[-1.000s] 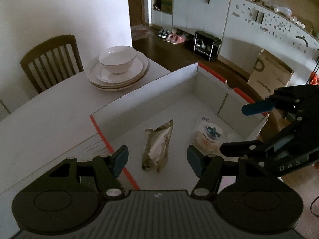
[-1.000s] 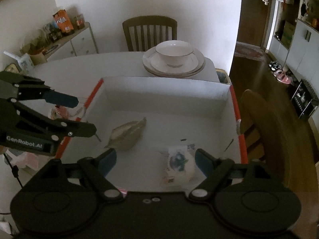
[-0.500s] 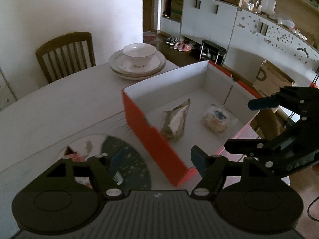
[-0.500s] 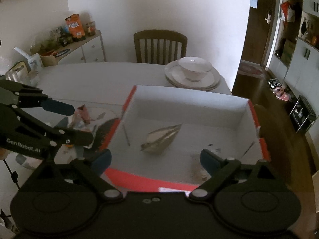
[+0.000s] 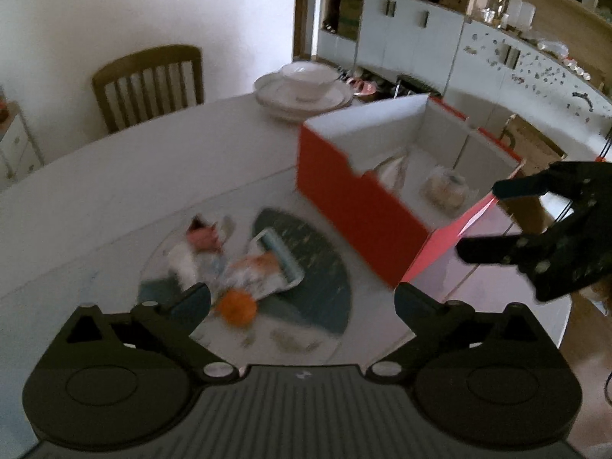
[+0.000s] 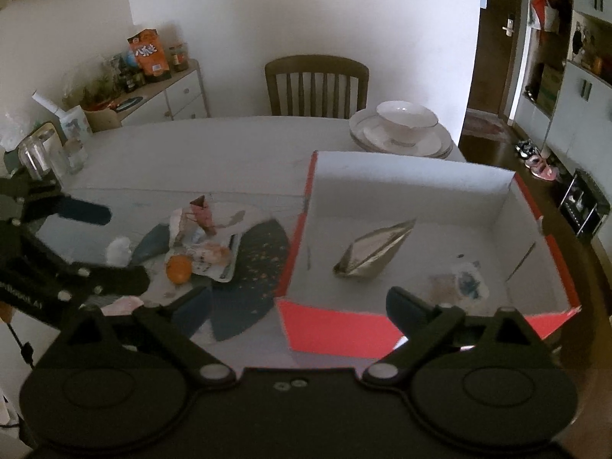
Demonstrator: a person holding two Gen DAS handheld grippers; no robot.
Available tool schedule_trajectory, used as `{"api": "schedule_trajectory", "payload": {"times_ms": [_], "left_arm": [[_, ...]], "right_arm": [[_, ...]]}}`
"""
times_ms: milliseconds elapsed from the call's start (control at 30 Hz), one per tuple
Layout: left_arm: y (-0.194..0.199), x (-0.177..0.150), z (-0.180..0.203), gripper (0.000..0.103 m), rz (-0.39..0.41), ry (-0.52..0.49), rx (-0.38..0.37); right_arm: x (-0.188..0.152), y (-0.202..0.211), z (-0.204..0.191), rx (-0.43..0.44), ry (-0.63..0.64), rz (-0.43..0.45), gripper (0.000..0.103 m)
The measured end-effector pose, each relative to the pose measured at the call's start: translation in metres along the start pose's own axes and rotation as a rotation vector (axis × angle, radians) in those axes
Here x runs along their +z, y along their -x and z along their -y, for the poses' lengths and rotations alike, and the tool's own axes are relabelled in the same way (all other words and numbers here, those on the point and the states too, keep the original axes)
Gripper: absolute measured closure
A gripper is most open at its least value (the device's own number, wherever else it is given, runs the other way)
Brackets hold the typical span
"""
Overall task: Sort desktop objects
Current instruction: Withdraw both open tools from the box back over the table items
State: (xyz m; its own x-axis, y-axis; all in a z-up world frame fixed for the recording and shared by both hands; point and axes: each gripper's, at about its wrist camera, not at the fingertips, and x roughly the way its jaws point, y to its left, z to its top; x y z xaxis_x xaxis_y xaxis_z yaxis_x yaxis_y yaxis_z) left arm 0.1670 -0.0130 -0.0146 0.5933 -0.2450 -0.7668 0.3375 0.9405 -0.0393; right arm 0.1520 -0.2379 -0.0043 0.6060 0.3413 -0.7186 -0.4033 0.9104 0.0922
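Observation:
A red box point(image 6: 332, 329) with a white inside stands on the table; it also shows in the left wrist view point(image 5: 355, 206). In it lie a silver foil packet point(image 6: 373, 254) and a round wrapped snack point(image 6: 464, 281). Left of the box lies a pile: an orange point(image 6: 178, 267), a snack packet point(image 6: 214, 258), a pink wrapper point(image 6: 202, 212), on a dark fan-shaped mat point(image 6: 252, 264). My left gripper point(image 5: 302, 298) is open and empty above the orange point(image 5: 237, 306). My right gripper point(image 6: 298, 302) is open and empty over the box's near left corner.
A bowl on stacked plates point(image 6: 405, 130) sits at the table's far edge, behind the box. A wooden chair point(image 6: 316, 84) stands beyond the table. Glass jars point(image 6: 36, 155) stand at the table's left edge. A sideboard with bottles point(image 6: 153, 88) lines the wall.
Both grippers have pulled back and to the left, away from the box. The pile of objects on the mat has come into view under the left gripper. Both stay open.

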Motion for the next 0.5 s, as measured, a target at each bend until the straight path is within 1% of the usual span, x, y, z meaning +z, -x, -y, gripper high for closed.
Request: {"api": "schedule_trajectory", "payload": {"times_ms": [267, 400, 500], "left_arm": [[0.009, -0.044, -0.044, 0.0, -0.04, 0.036, 0.038], [0.011, -0.062, -0.059, 0.0, -0.064, 0.05, 0.032], [0.012, -0.071, -0.067, 0.0, -0.069, 0.042, 0.036]], "right_arm": [[-0.011, -0.013, -0.033, -0.003, -0.023, -0.023, 0.005], [-0.017, -0.022, -0.048, 0.001, -0.033, -0.044, 0.005], [-0.021, -0.03, -0.059, 0.006, -0.037, -0.062, 0.005]]}}
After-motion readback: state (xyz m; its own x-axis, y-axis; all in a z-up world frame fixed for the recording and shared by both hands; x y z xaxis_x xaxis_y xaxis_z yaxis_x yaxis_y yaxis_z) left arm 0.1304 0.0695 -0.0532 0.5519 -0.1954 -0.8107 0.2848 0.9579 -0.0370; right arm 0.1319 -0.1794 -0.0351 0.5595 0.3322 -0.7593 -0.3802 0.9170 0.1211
